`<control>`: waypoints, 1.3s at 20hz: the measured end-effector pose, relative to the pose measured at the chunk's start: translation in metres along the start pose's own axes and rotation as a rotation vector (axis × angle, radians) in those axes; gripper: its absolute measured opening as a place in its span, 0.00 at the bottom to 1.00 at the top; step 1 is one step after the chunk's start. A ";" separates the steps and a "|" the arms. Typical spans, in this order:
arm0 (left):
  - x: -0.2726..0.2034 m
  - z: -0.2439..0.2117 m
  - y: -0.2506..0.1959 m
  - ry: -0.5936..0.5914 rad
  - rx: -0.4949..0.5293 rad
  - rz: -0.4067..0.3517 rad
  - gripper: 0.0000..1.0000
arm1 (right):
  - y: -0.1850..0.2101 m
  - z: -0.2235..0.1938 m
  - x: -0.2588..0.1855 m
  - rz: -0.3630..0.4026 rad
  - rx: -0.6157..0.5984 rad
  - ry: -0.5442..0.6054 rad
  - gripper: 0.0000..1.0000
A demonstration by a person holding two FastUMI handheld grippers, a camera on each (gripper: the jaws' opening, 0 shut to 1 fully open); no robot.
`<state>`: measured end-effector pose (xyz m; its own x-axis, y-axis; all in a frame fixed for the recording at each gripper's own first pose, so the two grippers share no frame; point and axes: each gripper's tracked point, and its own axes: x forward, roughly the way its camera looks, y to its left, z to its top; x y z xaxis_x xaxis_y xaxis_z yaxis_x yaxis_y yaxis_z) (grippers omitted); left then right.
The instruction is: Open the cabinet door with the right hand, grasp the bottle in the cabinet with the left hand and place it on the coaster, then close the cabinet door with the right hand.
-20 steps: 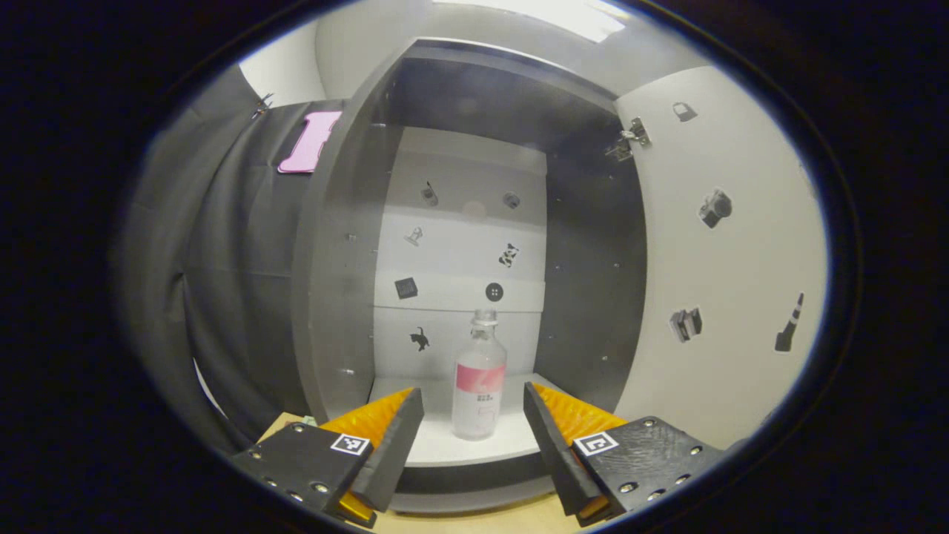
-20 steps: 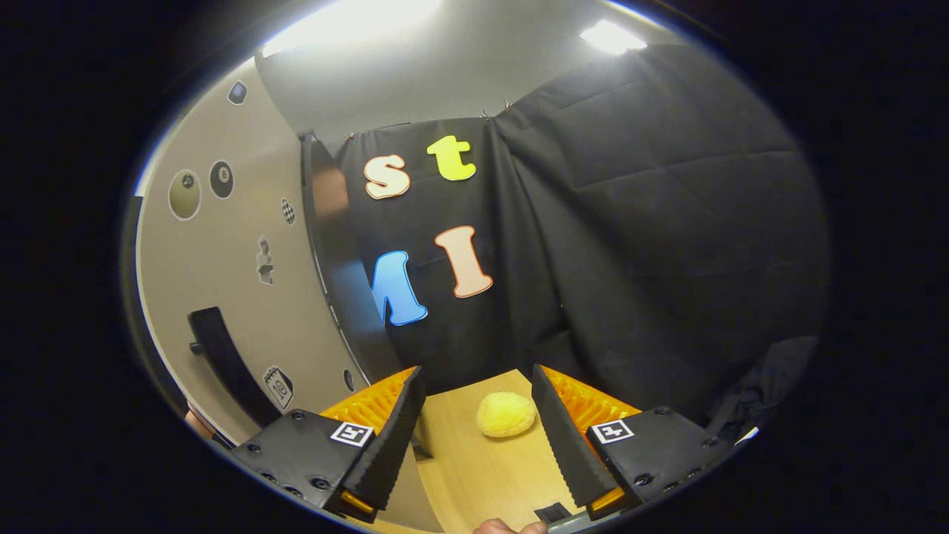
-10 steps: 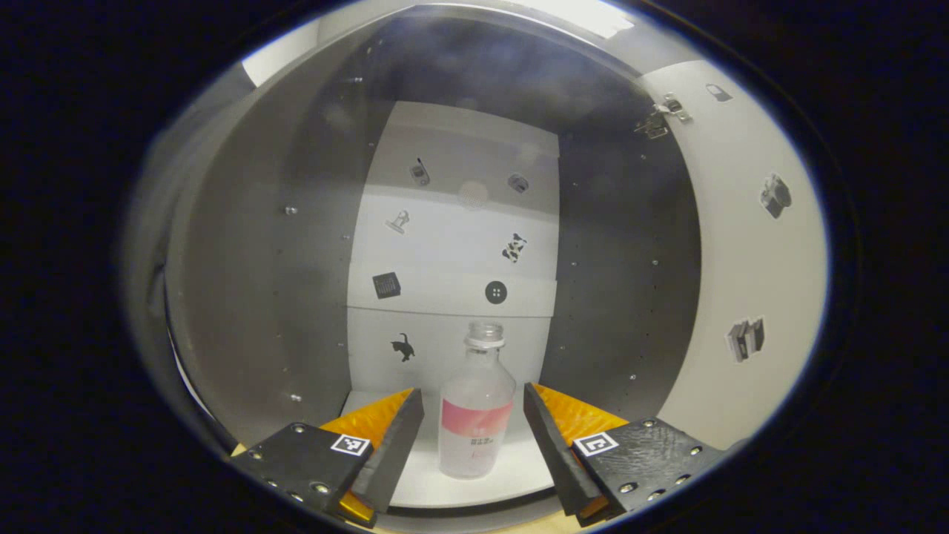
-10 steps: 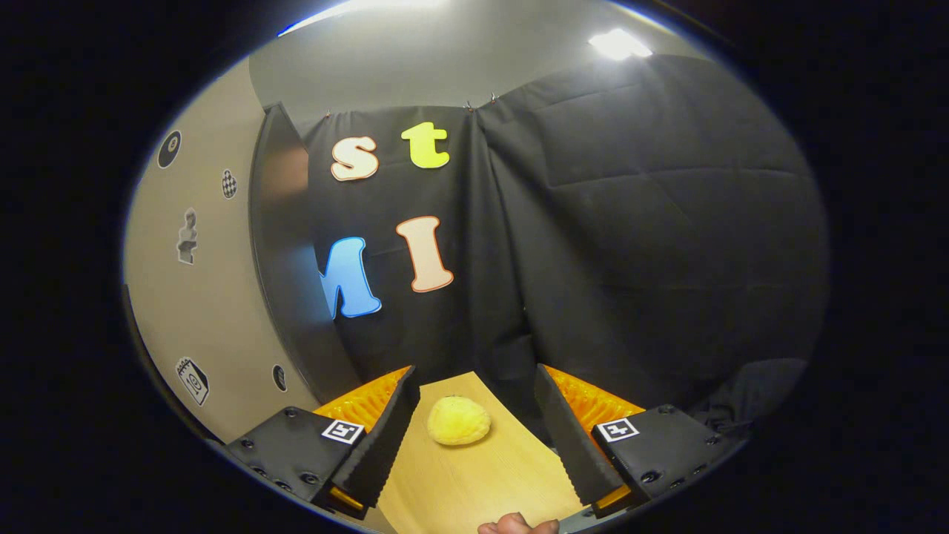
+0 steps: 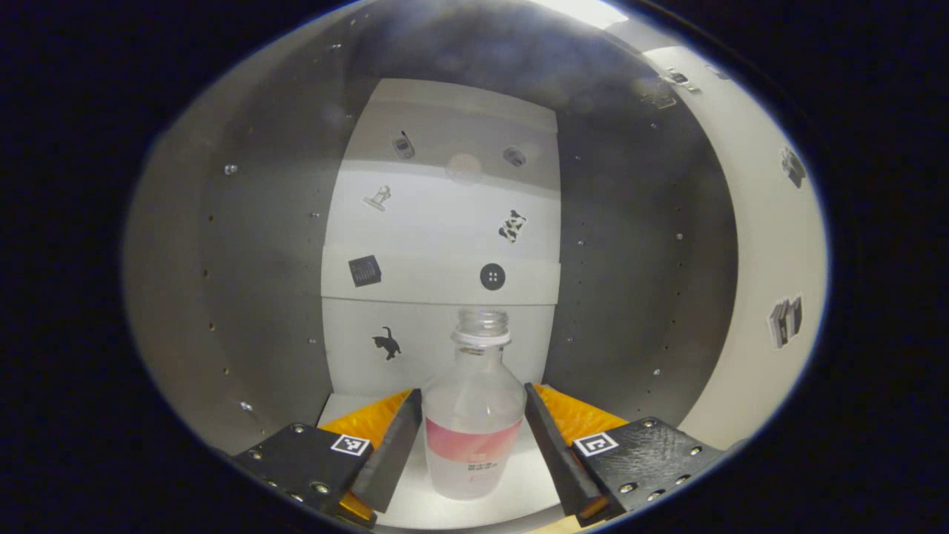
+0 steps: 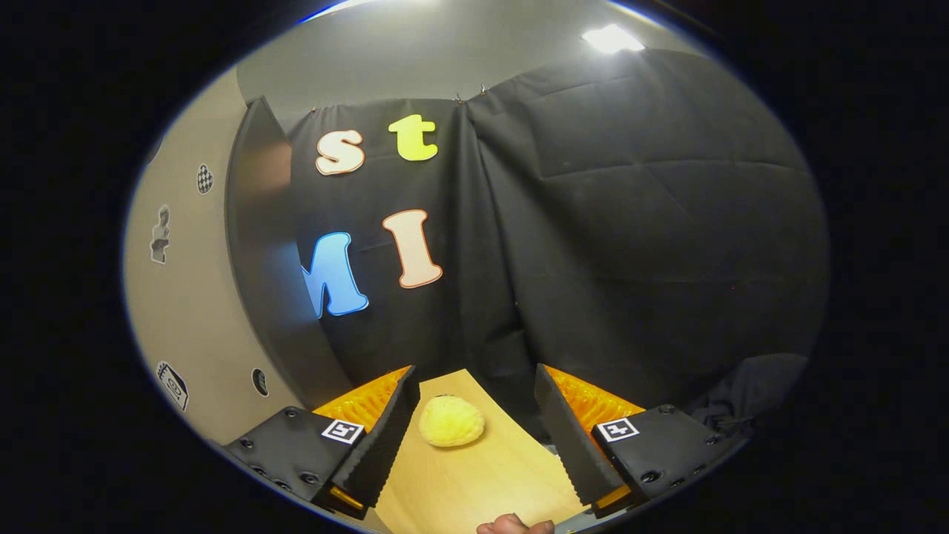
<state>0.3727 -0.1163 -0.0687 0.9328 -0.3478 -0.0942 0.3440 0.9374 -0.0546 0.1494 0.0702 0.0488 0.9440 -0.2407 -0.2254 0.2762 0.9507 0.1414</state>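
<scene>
Left gripper view: open left claw (image 5: pixel 473 437) straddles bottle (image 5: pixel 474 415), contact unclear

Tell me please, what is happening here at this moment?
A person works with two handheld grippers at a cabinet whose door is already open. The left gripper is inside the cabinet, its open fingers on either side of an uncapped clear bottle standing upright on the shelf; it is not gripped yet. The right gripper is open and holds nothing, above a wooden table with a yellow sponge-like lump.

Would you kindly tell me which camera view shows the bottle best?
The left gripper view: the bottle stands upright on the cabinet floor, framed between the open left gripper. The right gripper view faces the table instead.
</scene>
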 end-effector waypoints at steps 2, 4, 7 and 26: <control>0.004 -0.003 -0.001 0.007 0.005 -0.002 0.82 | -0.001 -0.001 0.000 -0.003 0.003 0.006 0.98; 0.006 -0.005 -0.001 0.010 0.011 -0.001 0.82 | -0.002 -0.003 -0.001 -0.007 0.007 0.011 0.98; 0.006 -0.006 -0.002 0.018 0.013 -0.008 0.84 | -0.002 -0.002 0.000 -0.008 0.007 0.012 0.93; -0.120 0.028 0.004 -0.081 0.041 0.063 0.69 | 0.030 0.002 0.010 0.220 -0.044 -0.001 0.98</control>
<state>0.2653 -0.0699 -0.0300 0.9578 -0.2870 -0.0158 0.2869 0.9579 -0.0097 0.1677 0.0955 0.0527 0.9808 -0.0272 -0.1931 0.0559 0.9879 0.1446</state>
